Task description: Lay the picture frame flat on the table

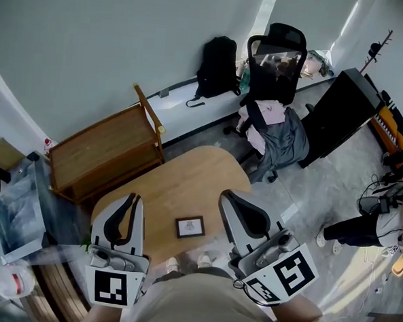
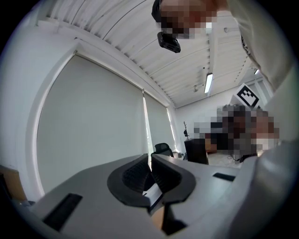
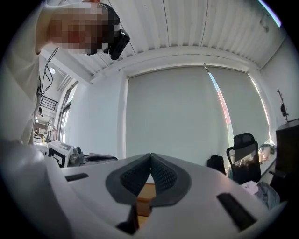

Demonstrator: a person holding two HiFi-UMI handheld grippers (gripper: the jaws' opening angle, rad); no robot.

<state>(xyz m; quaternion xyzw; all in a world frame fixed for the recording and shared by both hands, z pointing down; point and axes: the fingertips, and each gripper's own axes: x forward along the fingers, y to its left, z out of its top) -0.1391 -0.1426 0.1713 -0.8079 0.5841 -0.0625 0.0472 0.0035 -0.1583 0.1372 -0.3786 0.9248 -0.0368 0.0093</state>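
Down on the table [image 1: 180, 183] the picture frame [image 1: 190, 226] looks flat; my left gripper [image 1: 136, 200] and right gripper [image 1: 226, 196] hover above, jaws pressed together, empty

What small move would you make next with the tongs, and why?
Probably tip the right tongs down toward the picture frame and open them: both they and the left tongs are shut and empty, flanking the frame above the table but aimed away from it.
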